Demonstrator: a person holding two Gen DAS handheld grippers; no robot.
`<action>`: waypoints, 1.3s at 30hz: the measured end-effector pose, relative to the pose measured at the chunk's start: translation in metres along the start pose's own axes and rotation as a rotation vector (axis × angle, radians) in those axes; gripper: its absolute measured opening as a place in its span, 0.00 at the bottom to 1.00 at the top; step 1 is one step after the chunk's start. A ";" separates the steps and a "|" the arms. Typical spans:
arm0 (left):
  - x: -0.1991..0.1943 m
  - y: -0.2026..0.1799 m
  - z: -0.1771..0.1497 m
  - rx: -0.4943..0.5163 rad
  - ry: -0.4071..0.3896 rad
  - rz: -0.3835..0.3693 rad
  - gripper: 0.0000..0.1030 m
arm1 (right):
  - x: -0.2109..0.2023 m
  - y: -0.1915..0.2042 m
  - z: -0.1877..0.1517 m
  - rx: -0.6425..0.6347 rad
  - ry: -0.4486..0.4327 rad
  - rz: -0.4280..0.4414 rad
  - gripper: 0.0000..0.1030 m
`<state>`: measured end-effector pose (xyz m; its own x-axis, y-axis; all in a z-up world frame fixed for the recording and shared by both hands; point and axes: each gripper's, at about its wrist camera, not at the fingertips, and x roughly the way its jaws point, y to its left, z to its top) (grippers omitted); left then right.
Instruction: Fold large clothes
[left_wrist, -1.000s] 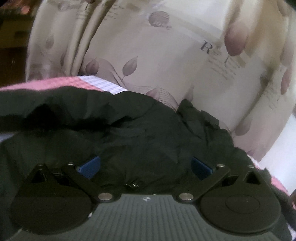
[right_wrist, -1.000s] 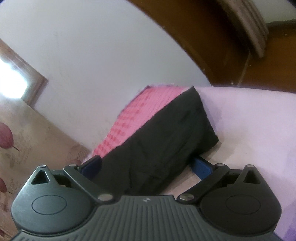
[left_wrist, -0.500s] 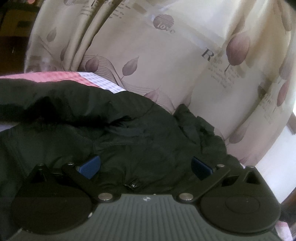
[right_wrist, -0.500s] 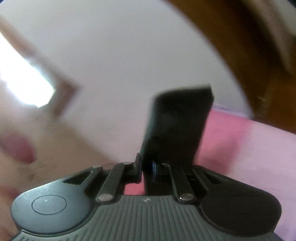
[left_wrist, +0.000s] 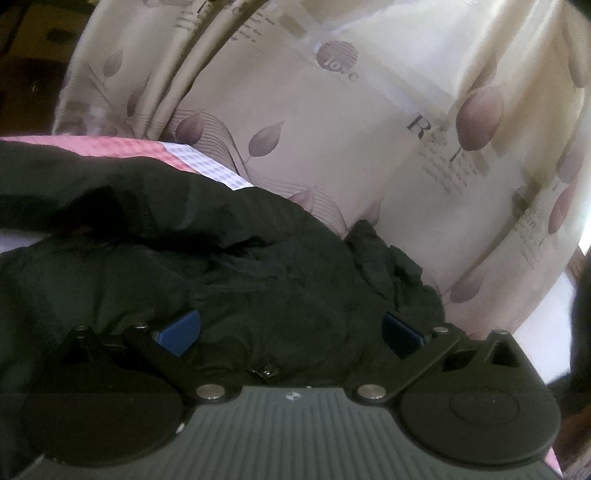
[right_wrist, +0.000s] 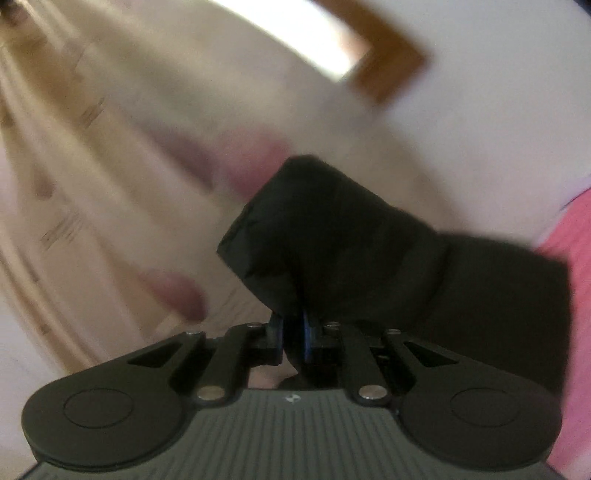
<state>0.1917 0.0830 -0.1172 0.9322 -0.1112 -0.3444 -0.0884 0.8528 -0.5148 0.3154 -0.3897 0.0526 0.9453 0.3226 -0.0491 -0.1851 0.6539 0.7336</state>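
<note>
**Black garment pinched by the right gripper, left gripper spread over the bulk**

The black garment (left_wrist: 229, 266) lies crumpled across a bed, its dark folds filling the lower half of the left wrist view. A small metal fastener (left_wrist: 266, 370) shows in the cloth close to the gripper body. The bulk reaches toward the far edge of the bed, where a strip of pink checked bedding (left_wrist: 122, 146) and a paler checked patch stay uncovered beyond it.

In the right wrist view, 1 end of the same garment (right_wrist: 332, 236) rises from the tongs as a thick dark fold, lifted clear of the bedding; a pink strip of the bed (right_wrist: 576, 236) sits at the right edge of that view. The right gripper (right_wrist: 292, 334) has its 2 blue pads pressed together on this cloth, jaws narrow with only fabric between them. The whole view is smeared by motion.

The left gripper (left_wrist: 291, 328) stands wide, its blue pads (left_wrist: 181, 330) far apart with garment fabric lying between and under them; the pads do not press on it.

Behind the bed hangs a cream curtain (left_wrist: 369, 129) printed with mauve leaves and lettering. In the right view a bright window with a brown frame (right_wrist: 388, 66) and a plain pale wall (right_wrist: 498, 129) appear above the lifted cloth.
</note>
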 end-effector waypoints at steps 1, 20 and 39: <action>0.000 0.000 0.000 0.000 0.000 0.000 1.00 | 0.013 0.006 -0.009 0.005 0.018 0.024 0.09; -0.001 0.003 -0.001 -0.022 -0.010 -0.019 1.00 | 0.171 0.029 -0.248 -0.133 0.482 0.059 0.12; -0.003 0.004 0.000 -0.030 -0.011 -0.024 1.00 | 0.126 0.020 -0.149 -0.434 0.331 -0.135 0.35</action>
<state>0.1884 0.0865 -0.1183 0.9379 -0.1258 -0.3232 -0.0764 0.8340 -0.5464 0.3907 -0.2338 -0.0399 0.8464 0.3684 -0.3846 -0.2282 0.9034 0.3630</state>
